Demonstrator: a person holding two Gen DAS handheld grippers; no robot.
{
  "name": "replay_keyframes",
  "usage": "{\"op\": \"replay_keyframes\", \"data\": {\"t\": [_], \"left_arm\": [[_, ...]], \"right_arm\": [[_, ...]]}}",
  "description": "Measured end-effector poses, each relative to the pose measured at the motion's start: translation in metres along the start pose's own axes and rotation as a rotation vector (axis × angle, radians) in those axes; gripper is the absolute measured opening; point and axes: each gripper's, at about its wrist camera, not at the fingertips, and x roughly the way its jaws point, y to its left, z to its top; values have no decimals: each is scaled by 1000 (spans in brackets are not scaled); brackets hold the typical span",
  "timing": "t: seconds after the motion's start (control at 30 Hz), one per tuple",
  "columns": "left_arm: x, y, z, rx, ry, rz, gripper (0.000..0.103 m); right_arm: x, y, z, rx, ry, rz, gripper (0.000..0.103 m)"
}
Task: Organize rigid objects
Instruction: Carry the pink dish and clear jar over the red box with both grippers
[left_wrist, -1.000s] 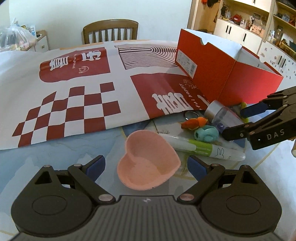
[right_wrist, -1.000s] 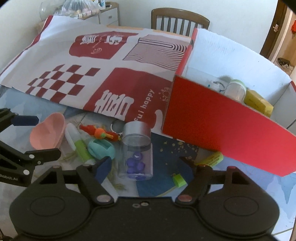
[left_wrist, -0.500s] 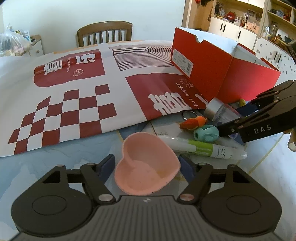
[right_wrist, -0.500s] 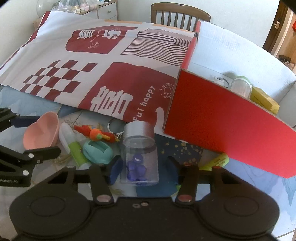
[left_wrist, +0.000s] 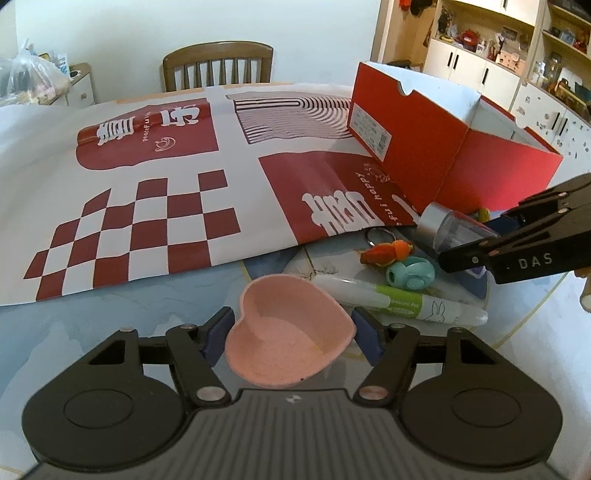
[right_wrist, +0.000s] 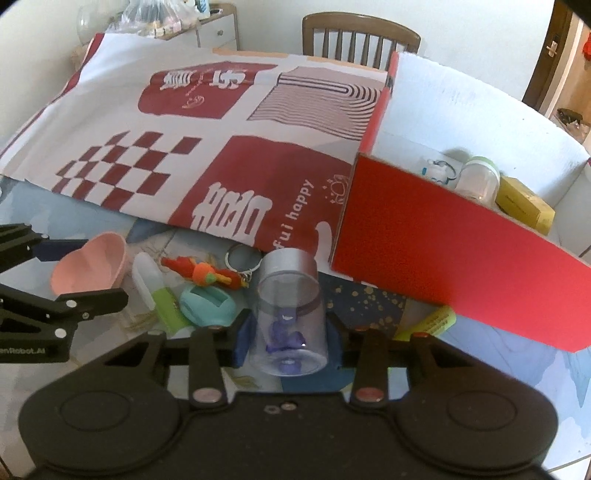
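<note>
**Two grips at once, and either one could slip**

My left gripper (left_wrist: 291, 334) has its jaws narrowed around the pink heart-shaped dish (left_wrist: 290, 334), and the blue pads (left_wrist: 218, 332) sit against both sides of it. The dish rests on the table (left_wrist: 110, 306) near the front edge, just in front of the patterned cloth (left_wrist: 184, 166). Its walls slope and its outline curves, so the pads meet it on slanted faces; if I lift too fast it may squirt out forward or tip.

My right gripper (right_wrist: 286, 341) is closing on the clear jar (right_wrist: 290, 314) with the silver lid (right_wrist: 288, 260), and the jar lies between the jaws; the pads look to be right at its sides. The jar lies tilted on the table, close to the front wall of the red box (right_wrist: 443, 258). It is smooth and round, so a grip that is off its middle could let it roll or spin out.

The carrot keyring (right_wrist: 207, 275), the teal toy (right_wrist: 207, 304) and the white and green pen (right_wrist: 155, 291) lie crowded between my two hands. Swinging either load sideways could knock them, and the two grippers are near enough to bump one another.

The box already holds a small jar (right_wrist: 476, 181) and a yellow packet (right_wrist: 524, 206), so I must clear the red wall and not drop onto them.
</note>
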Motion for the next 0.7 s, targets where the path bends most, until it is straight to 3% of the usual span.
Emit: {"op": "replay_keyframes", "data": {"t": [0.37,0.7], "left_arm": [[-23,-2,8,-48,-19,-10,69],[-52,-23,35,-90,-51,-56,69]], "right_arm": [[-39,-4,-2,25,-50,48,40],[-78,-19,5,61,-86,60,40]]}}
